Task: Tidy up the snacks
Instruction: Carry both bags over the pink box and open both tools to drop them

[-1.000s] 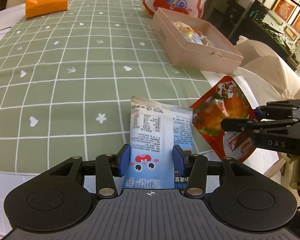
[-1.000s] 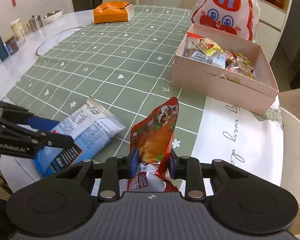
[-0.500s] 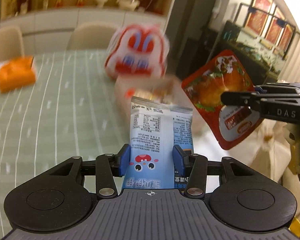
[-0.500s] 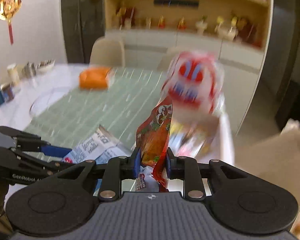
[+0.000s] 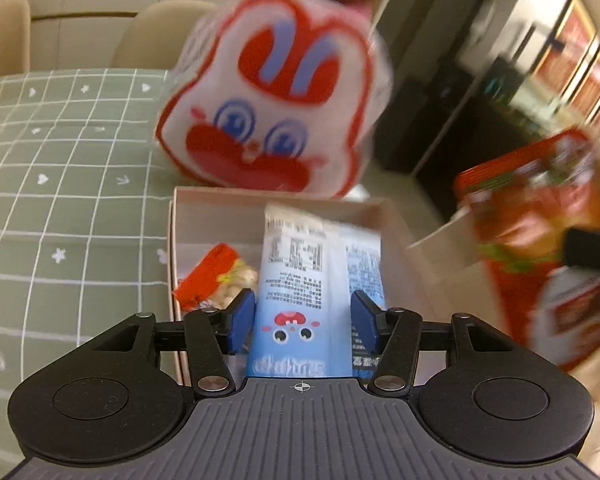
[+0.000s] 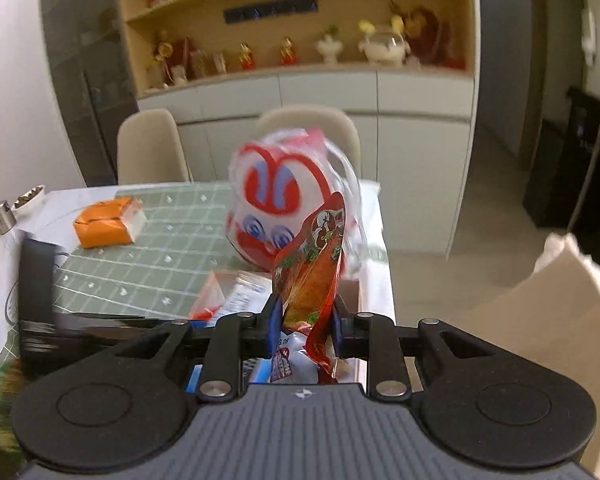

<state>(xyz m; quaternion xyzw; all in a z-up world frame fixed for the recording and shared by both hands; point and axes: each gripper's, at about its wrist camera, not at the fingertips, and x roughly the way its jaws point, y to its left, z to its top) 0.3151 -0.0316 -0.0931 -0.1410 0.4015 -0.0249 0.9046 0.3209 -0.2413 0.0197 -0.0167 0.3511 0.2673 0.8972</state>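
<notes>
Both packets have been carried off the green checked tablecloth [image 5: 72, 200] since a second ago and are now held above the pink box [image 5: 400, 232], which serves as the landmark here.

From the left wrist view, the blue packet [image 5: 312, 280] is seen upright between the blue pads, its back panel of small print turned to the camera, a cartoon face printed low down and a crimped pale seal along its top edge. It hangs over the open box, just right of a small red and yellow snack [image 5: 212, 276] already lying inside. The left gripper [image 5: 304, 320] is pointed down into the box; its jaws have just been opening, a narrow gap shows beside each pad, and the packet stands between them no longer pinched.

The red packet [image 6: 312, 276] is glossy, with a cartoon figure near its pointed top, an orange middle and a white lower end with print. It is pinched edge-on and creased by the right gripper [image 6: 302, 326], whose jaws are closed tight on it. It is held higher than the box and over its near right side; in the left view it is seen blurred to the right of the box.

Behind the box a white and red rabbit-face bag [image 5: 272, 96] stands against its far wall. An orange parcel [image 6: 108, 222] lies well to the left of the box on the tablecloth.
</notes>
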